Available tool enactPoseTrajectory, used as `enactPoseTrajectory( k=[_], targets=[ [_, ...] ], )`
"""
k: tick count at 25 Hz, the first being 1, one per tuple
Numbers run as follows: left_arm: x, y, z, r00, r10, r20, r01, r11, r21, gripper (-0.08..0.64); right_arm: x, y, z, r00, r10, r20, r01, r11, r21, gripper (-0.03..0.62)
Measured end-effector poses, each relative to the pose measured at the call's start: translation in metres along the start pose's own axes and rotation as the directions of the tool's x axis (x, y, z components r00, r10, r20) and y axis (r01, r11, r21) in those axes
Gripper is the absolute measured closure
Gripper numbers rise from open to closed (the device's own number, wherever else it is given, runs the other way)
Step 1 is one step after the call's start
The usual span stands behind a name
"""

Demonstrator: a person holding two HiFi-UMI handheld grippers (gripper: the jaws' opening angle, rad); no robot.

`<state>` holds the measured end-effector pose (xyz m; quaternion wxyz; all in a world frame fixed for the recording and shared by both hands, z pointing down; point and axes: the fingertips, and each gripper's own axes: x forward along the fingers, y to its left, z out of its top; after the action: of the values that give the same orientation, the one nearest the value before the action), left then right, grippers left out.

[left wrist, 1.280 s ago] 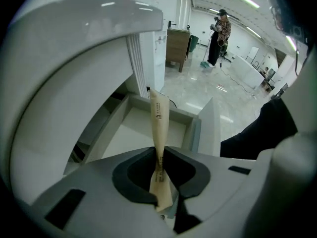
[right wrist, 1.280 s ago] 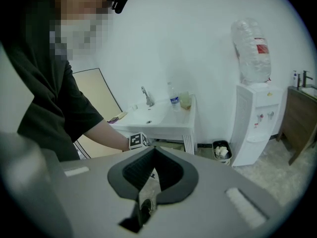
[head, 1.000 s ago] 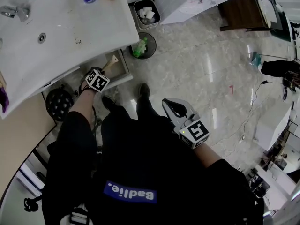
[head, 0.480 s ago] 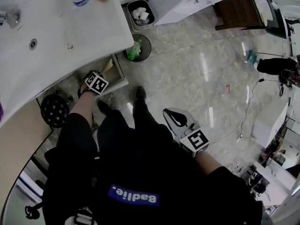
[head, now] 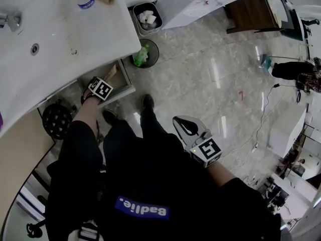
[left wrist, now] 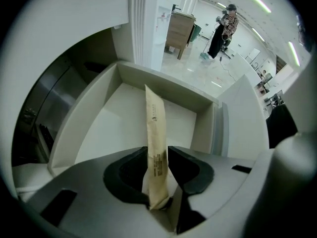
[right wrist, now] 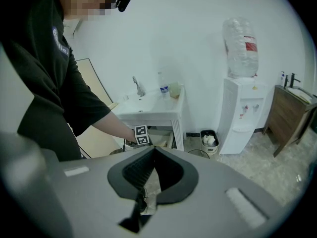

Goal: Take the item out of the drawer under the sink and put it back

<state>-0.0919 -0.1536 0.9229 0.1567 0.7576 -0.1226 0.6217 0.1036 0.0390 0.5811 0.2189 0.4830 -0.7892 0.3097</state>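
1. Presently, left gripper [left wrist: 157, 151]: points down into the open drawer [left wrist: 94, 123] beneath the sink [head: 50, 29]; jaws have just been opening and stand apart around a tan packet [left wrist: 154, 123], whose far end is inside the drawer.
2. Right gripper [right wrist: 151, 150]: over the floor [head: 210, 99], well apart from the drawer; jaws together, nothing between.

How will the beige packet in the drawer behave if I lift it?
Probably light and fairly stiff: the beige packet looks straight, unbent, in the drawer. Thin and paper-wrapped, so it may tip, since the jaws of the left gripper have just been opening around it.
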Motion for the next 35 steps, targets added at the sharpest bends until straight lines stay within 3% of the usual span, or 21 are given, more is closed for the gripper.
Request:
enactPoseTrajectory(
  k=[7,12,21,28,35],
  targets=[
    [-0.036,-0.011,0.007,0.999,-0.009,0.039,0.01,1.0,-0.005,0.439,-0.006,0.01,0.021,0.999,0.017,0.043,-0.016,0.999,-0.039,0.591],
    [-0.081,-0.023,0.007,0.995,0.007,0.104,0.0,0.998,-0.065,0.439,-0.002,0.023,0.047,0.994,0.051,0.099,-0.044,0.996,-0.077,0.591],
    [-0.177,-0.048,0.014,0.959,0.092,0.268,-0.044,0.983,-0.18,0.44,-0.008,0.041,0.092,0.974,0.137,0.179,-0.109,0.981,-0.159,0.591],
    [-0.241,-0.07,0.024,0.9,0.154,0.408,-0.023,0.951,-0.307,0.44,0.001,0.055,0.112,0.956,0.216,0.197,-0.179,0.965,-0.19,0.591],
    [-0.309,-0.099,0.04,0.815,0.202,0.543,-0.018,0.945,-0.325,0.44,0.007,0.073,0.13,0.935,0.292,0.202,-0.241,0.94,-0.242,0.591]
  ],
)
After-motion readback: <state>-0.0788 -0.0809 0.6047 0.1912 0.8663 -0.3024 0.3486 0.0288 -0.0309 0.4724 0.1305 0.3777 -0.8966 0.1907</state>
